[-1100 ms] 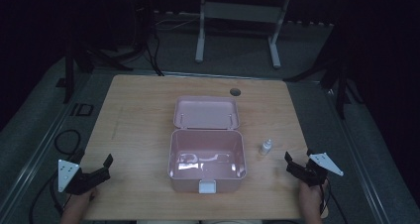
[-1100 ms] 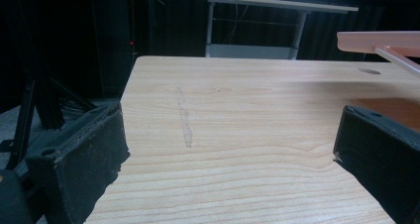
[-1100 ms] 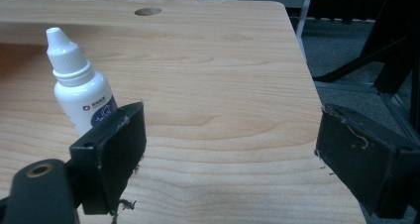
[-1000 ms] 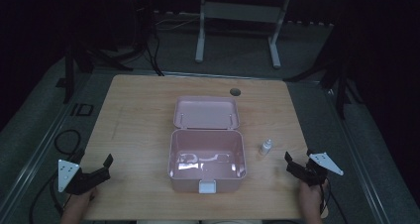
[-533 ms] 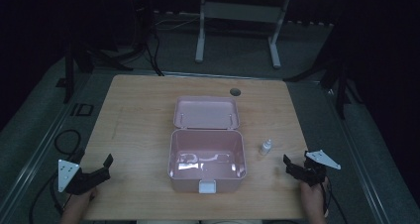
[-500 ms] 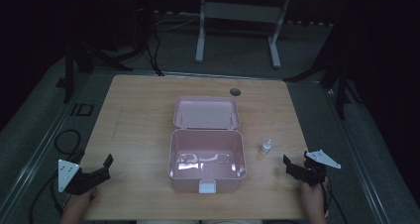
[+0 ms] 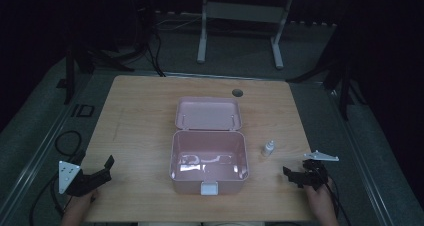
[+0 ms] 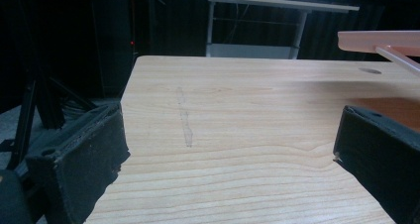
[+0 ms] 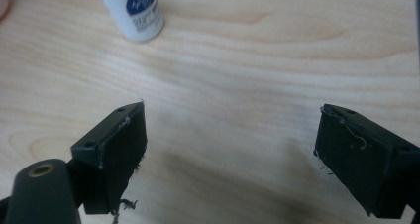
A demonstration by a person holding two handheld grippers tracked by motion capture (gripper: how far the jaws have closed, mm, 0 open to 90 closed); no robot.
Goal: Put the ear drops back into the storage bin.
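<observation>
High view showed the open pink box (image 7: 209, 156) at the centre of the counter (image 7: 140, 116), its lid folded back and its inside seemingly bare. Just right of it stood the small white bottle (image 7: 268, 148), upright and untouched. At lower right the right claw (image 7: 294, 175) hung released, holding nothing, near the bottle but apart from it; in the right gripper view the bottle (image 9: 134, 11) sat at upper left. At lower left the left claw (image 7: 102, 170) was likewise spread and unladen. By my judgement nothing was packed yet: reaching, grasping and placing the bottle all remained.
</observation>
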